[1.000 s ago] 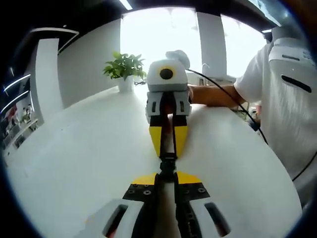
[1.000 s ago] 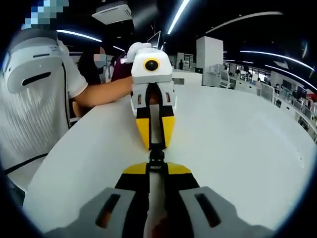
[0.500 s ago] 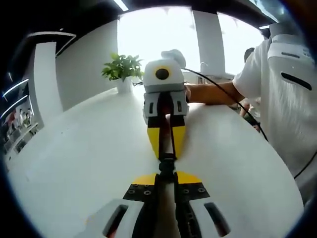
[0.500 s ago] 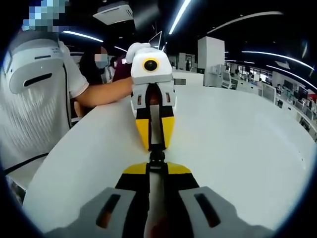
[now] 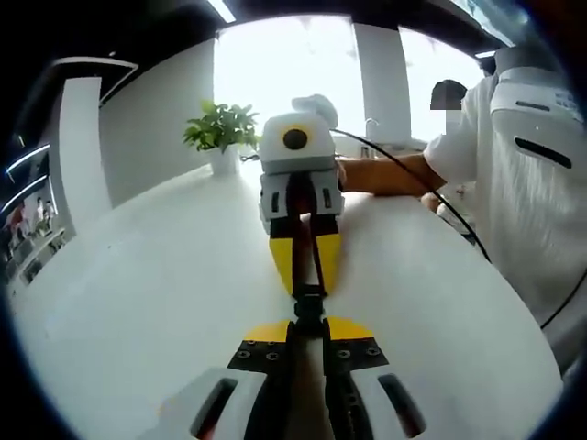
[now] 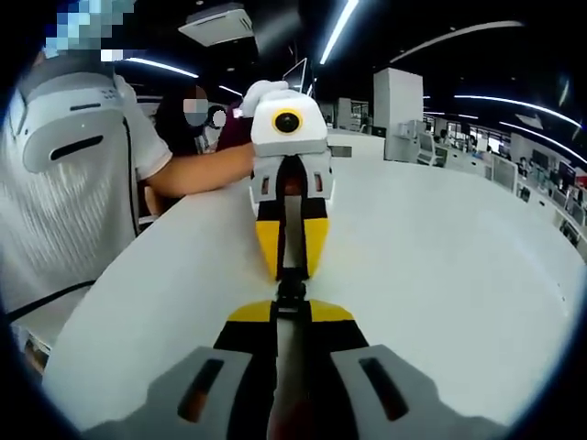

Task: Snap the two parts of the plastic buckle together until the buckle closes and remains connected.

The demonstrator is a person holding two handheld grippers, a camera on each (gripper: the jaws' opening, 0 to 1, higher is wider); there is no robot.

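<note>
Buckle (image 5: 309, 307) sits at the lower centre of your left gripper view, a small black piece caught between the two sets of yellow tips. Your left gripper (image 5: 309, 323) rises from the bottom edge with its jaws drawn narrow onto the near end of it. Your right gripper (image 5: 304, 275) points back at you from the centre of the frame, jaws pinched on the far end. Both hover just above the white table (image 5: 147, 302). A plant (image 5: 220, 128) stands at upper left, and your sleeve (image 5: 527, 174) is along the right edge.

In your right gripper view the buckle (image 6: 291, 291) again lies at lower centre, between the right gripper (image 6: 291, 307) below and the left gripper (image 6: 291, 266) above. Whether the two halves are latched you cannot tell from either view.
</note>
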